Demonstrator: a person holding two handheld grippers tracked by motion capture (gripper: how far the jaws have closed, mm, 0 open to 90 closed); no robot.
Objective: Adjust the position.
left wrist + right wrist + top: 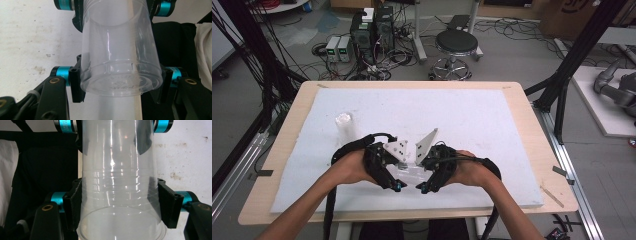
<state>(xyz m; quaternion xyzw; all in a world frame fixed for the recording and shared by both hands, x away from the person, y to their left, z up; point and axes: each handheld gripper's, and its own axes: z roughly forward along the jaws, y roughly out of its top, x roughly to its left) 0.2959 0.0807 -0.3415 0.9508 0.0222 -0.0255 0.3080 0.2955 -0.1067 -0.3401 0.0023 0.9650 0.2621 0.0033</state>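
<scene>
White foam sheet (472, 115), matte and faintly stained, laid over light wooden table (532, 125). Clear plastic cup (120, 62), smooth, tapered, ridged below the rim, held lying level above the sheet near the table's near edge. Left gripper (120, 86) clamped with black jaws on the cup's base end; right gripper (120, 203) clamped near the rim end. Second clear cup stack (344, 125) upright, toward the left edge.

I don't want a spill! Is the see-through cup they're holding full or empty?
Empty. The clear cup lies on its side between the left gripper and the right gripper, and you see straight through it; no liquid inside.
</scene>
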